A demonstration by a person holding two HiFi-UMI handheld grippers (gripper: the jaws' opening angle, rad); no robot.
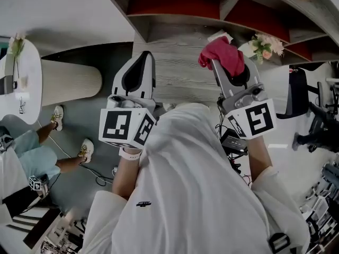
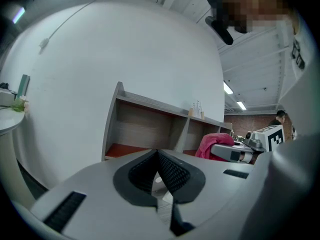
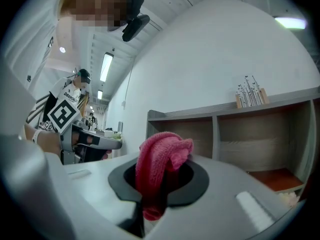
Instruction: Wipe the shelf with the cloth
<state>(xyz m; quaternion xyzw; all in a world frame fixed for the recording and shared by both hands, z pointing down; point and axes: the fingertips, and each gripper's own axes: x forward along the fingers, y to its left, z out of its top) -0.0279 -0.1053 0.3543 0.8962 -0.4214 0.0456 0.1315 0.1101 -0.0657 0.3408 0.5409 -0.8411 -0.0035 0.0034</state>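
The person stands facing the shelf (image 1: 177, 70) with both forearms pushed forward from the chest, each gripping a tool that points away from the body toward the shelf's compartments. The left forearm (image 1: 126, 174) is bare below a white sleeve and wears a pale band at the wrist. It carries the left tool (image 1: 143, 55) almost straight ahead, level with the other one. In the left gripper view the left tool (image 2: 157, 153) has its dark ribbed pads pressed together at the tips, with nothing between them. The right forearm (image 1: 259, 153) reaches out beside it, and the right tool (image 1: 219, 59) leans a little inward toward the left one. The right tool (image 3: 159, 170) is clamped on the pink cloth (image 3: 161, 156). The cloth is folded into a thick wad that bulges up over the jaw tips and hangs down into the gap between the pads. From the head view the cloth (image 1: 224, 54) sits bunched at the front of that tool, over the grey wood of the shelf, just beside a small bunch of pale flowers (image 1: 261, 45). The right gripper view shows the shelf (image 3: 250, 134) beyond the wad, so whether the cloth touches any board cannot be told. A round white tabletop (image 1: 27, 83) stands well off to the person's left.
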